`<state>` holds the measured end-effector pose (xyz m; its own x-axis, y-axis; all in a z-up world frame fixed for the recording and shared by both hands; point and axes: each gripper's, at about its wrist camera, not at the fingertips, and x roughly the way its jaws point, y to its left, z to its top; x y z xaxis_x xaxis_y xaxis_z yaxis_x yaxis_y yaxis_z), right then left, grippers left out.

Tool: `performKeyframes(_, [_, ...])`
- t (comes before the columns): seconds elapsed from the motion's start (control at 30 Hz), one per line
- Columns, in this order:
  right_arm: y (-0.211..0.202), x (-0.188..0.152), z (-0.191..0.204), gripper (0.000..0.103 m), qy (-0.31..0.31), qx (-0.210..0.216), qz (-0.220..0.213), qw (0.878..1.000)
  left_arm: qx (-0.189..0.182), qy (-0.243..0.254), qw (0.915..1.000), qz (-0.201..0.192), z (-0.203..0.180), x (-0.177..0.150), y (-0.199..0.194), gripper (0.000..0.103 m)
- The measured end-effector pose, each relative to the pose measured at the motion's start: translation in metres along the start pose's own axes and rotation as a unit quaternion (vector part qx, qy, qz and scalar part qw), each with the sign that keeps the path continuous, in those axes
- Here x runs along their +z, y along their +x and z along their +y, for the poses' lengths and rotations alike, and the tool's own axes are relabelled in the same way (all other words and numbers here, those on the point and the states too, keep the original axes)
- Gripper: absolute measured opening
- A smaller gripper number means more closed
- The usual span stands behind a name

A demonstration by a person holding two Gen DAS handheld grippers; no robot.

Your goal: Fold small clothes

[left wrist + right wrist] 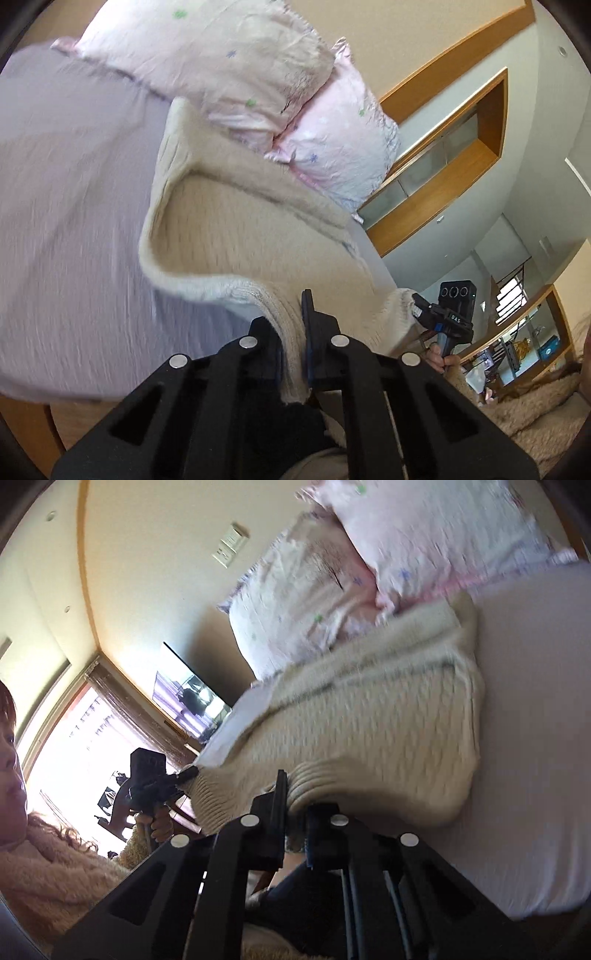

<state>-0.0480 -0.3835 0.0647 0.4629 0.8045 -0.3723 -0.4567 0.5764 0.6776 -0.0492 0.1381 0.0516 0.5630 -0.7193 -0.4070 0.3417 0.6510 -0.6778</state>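
A cream knit sweater hangs stretched above the bed, held at two edges. My left gripper is shut on its ribbed hem, which runs down between the fingers. My right gripper is shut on the ribbed edge of the same sweater. The right gripper also shows in the left wrist view, clamped on the sweater's far corner. The left gripper shows in the right wrist view, clamped on the other corner. Both views are motion-blurred.
The bed has a pale lilac sheet. Two pink floral pillows lie at its head. A wooden headboard shelf, a window and the person stand around it.
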Motion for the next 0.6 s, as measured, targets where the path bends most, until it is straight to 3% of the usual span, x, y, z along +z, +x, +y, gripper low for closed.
performKeyframes(0.07, [0.009, 0.049, -0.001, 0.007, -0.016, -0.009, -0.042, 0.999, 0.000, -0.006, 0.9995, -0.032, 0.000, 0.047, 0.009, 0.008])
performKeyframes(0.2, [0.055, 0.131, -0.033, 0.008, 0.020, -0.064, -0.105, 0.992, 0.075, -0.033, 0.9937, -0.077, 0.024, 0.134, 0.062, 0.008])
performKeyframes(0.3, [0.097, 0.172, -0.083, 0.008, 0.085, -0.137, -0.115, 0.980, 0.127, -0.055, 0.9881, -0.067, 0.050, 0.174, 0.116, 0.008])
performKeyframes(0.43, [0.134, 0.179, -0.146, 0.014, 0.173, -0.209, -0.081, 0.959, 0.175, -0.079, 0.9813, -0.016, 0.080, 0.192, 0.174, 0.008])
performKeyframes(0.47, [0.139, 0.177, -0.152, 0.021, 0.184, -0.218, -0.075, 0.955, 0.176, -0.084, 0.9807, -0.014, 0.083, 0.190, 0.174, 0.008])
performKeyframes(0.5, [0.139, 0.173, -0.154, 0.039, 0.185, -0.223, -0.078, 0.954, 0.169, -0.087, 0.9817, -0.014, 0.084, 0.191, 0.174, 0.009])
performKeyframes(0.53, [0.133, 0.168, -0.149, 0.060, 0.181, -0.234, -0.086, 0.951, 0.164, -0.086, 0.9826, -0.014, 0.084, 0.192, 0.171, 0.022])
performKeyframes(0.57, [0.129, 0.168, -0.145, 0.095, 0.175, -0.252, -0.103, 0.946, 0.159, -0.082, 0.9838, -0.014, 0.083, 0.193, 0.166, 0.035])
performKeyframes(0.6, [0.123, 0.168, -0.140, 0.101, 0.168, -0.266, -0.129, 0.940, 0.162, -0.077, 0.9835, -0.021, 0.080, 0.193, 0.157, 0.079])
